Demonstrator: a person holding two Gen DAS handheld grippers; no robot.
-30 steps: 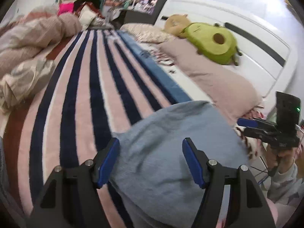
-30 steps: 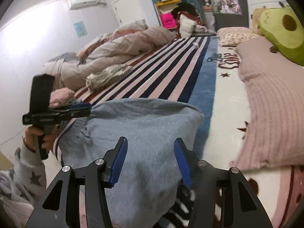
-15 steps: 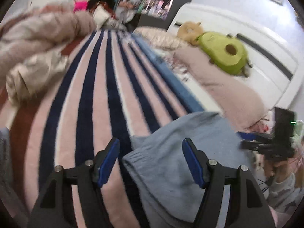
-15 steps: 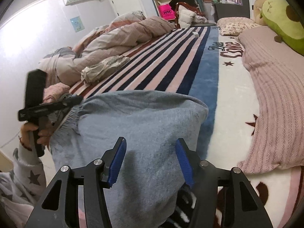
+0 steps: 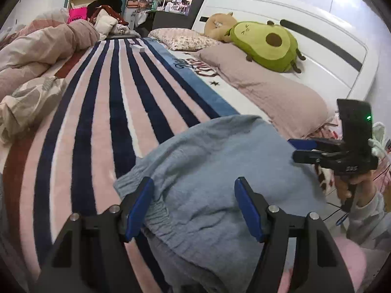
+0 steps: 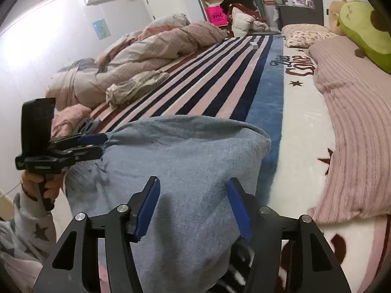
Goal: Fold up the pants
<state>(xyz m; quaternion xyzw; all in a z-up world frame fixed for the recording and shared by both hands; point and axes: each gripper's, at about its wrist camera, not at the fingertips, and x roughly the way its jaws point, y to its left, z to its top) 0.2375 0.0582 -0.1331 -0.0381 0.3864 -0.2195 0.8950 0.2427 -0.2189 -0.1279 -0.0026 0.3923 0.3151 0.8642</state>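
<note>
The grey-blue pants point(image 5: 215, 171) lie bunched on the striped blanket point(image 5: 102, 112), low centre of both views. Left gripper point(image 5: 194, 207) and right gripper point(image 6: 193, 207) hover over them, jaws spread, holding nothing. Judged step: regrasp. Next: pinch the waistband point(image 5: 156, 207) edge.
</note>
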